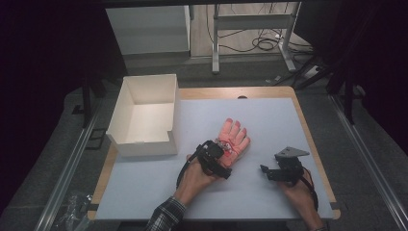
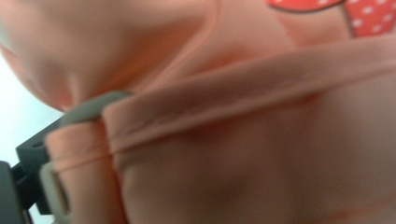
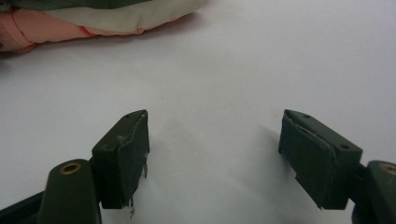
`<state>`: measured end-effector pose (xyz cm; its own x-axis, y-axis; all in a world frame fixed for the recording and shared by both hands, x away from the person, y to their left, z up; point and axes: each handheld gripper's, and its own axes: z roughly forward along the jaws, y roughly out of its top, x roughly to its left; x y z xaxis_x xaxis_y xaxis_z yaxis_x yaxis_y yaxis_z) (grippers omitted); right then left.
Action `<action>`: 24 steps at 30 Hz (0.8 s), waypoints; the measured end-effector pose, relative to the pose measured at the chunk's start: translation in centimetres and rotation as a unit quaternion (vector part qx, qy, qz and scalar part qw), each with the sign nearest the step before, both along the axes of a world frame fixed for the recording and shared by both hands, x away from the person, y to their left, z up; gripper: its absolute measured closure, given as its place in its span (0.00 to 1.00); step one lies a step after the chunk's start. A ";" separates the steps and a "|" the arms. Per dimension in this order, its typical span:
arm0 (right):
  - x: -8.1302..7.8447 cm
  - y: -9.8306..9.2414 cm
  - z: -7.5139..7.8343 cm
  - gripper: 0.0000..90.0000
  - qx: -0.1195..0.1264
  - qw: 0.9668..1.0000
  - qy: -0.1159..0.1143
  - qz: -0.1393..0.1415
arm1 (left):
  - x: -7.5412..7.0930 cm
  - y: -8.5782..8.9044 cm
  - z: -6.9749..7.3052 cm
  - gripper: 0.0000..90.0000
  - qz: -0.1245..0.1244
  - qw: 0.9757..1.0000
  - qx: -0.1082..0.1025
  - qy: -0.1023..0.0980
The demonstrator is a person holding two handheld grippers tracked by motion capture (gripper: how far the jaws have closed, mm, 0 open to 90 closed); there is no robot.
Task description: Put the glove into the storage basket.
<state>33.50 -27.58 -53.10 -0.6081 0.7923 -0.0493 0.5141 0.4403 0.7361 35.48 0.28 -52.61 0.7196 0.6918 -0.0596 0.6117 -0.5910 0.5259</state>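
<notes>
A pink glove [image 1: 234, 134] with a red spotted patch lies flat on the white table mat [image 1: 274, 120], fingers pointing away from the person. My left gripper [image 1: 224, 153] is down at the glove's cuff. In the left gripper view the pink glove fabric [image 2: 243, 140] is pressed close to the camera and its hemmed cuff lies over one grey fingertip [image 2: 88, 108]; the other jaw is hidden. My right gripper [image 1: 264, 171] rests low over the mat to the right of the glove. Its jaws [image 3: 215, 154] stand wide apart with bare mat between them, and the glove's edge [image 3: 93, 21] lies farther off.
An open white cardboard box [image 1: 144, 147] stands at the table's back left, its near wall partly cut down. The wooden table edge [image 1: 315, 154] borders the mat. Beyond the table are metal frame legs and cables on the floor.
</notes>
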 end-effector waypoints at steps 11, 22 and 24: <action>0.0 0.0 0.0 0.27 -0.001 1.000 -0.001 0.001 | -0.1 -0.2 1.0 0.28 -0.021 0.999 0.023 0.015; 0.0 0.0 0.0 0.27 -0.001 1.000 0.000 0.000 | 0.6 1.0 1.9 0.43 -0.036 0.999 -0.002 0.033; 0.0 0.0 0.0 0.27 -0.001 1.000 0.000 0.001 | 0.5 1.0 2.2 0.44 -0.032 0.999 0.012 0.021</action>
<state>33.50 -27.59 -53.10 -0.6090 0.7915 -0.0504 0.5133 0.4418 0.7357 36.03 1.26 -50.37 0.7590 0.6467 -0.0752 0.5944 -0.6411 0.4854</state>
